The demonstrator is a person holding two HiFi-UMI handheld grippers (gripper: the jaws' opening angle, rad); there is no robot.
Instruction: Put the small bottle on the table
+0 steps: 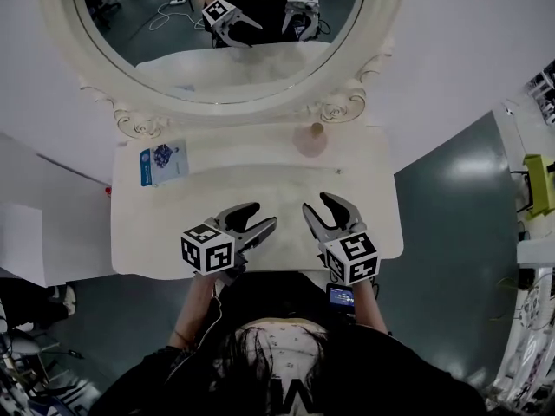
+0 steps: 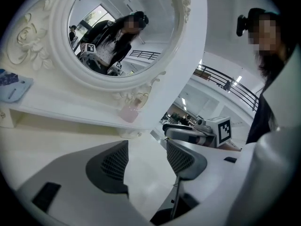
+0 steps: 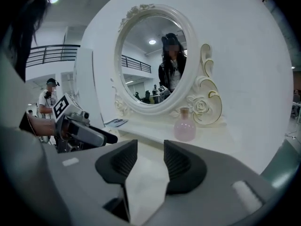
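The mirror (image 1: 217,24) stands behind a raised shelf (image 1: 243,150) at the table's (image 1: 286,193) far side. On the shelf, the small bottle (image 1: 311,139) sits right of centre and a flat packet (image 1: 163,163) at the left end. Over the near edge hang the left gripper (image 1: 263,215) and the right gripper (image 1: 317,203), side by side and apart.

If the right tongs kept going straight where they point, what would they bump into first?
Probably the white tabletop, since the open right tongs look tilted downward. The pink bottle stands farther back, slightly right of that line; depth is unclear.
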